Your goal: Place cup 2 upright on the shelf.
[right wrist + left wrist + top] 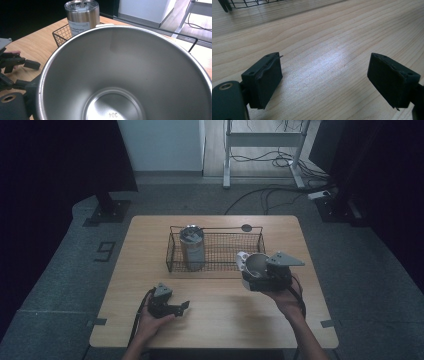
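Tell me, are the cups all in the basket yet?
Not yet. One steel tumbler with a lid already stands in the wire basket, at its left end. The right gripper is holding an open steel cup in the air at the basket's right front corner. That cup looks like it goes in next. The left gripper rests on the table, its jaws apart with nothing between them.

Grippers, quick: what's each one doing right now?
Left gripper: open, nothing between its jaws, low over the table.
Right gripper: shut on the steel cup, held near the wire basket.
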{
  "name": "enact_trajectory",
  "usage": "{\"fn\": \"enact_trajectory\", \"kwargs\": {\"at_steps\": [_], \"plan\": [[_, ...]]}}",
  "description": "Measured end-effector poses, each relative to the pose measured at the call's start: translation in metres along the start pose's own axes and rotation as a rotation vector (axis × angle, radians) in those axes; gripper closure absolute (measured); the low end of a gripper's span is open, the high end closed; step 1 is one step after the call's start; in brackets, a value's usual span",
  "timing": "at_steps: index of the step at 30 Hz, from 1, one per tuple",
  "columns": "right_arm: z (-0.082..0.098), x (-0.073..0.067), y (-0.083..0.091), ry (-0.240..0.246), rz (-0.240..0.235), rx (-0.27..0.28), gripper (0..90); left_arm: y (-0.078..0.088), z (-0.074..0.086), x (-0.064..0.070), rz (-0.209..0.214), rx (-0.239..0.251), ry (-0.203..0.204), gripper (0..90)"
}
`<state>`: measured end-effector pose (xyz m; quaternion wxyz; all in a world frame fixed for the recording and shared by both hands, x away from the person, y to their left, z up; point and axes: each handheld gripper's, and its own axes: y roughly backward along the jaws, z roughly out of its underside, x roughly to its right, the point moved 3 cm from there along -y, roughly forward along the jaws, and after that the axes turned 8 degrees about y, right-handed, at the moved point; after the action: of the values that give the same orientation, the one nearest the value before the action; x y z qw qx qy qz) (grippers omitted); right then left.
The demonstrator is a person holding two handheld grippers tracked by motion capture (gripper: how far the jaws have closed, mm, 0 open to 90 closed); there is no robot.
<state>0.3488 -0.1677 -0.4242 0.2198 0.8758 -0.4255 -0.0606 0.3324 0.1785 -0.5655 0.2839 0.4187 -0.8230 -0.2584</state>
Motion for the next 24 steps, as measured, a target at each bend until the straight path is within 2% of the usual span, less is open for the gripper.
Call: {"fn": "enact_trajectory", "kwargs": {"at_steps": [24], "plan": [[-0.034,0.006,-0.011,0.023,-0.001,0.011,6.6,0.0,0.0,0.0,0.0,-0.001,0.003,13.3]]}}
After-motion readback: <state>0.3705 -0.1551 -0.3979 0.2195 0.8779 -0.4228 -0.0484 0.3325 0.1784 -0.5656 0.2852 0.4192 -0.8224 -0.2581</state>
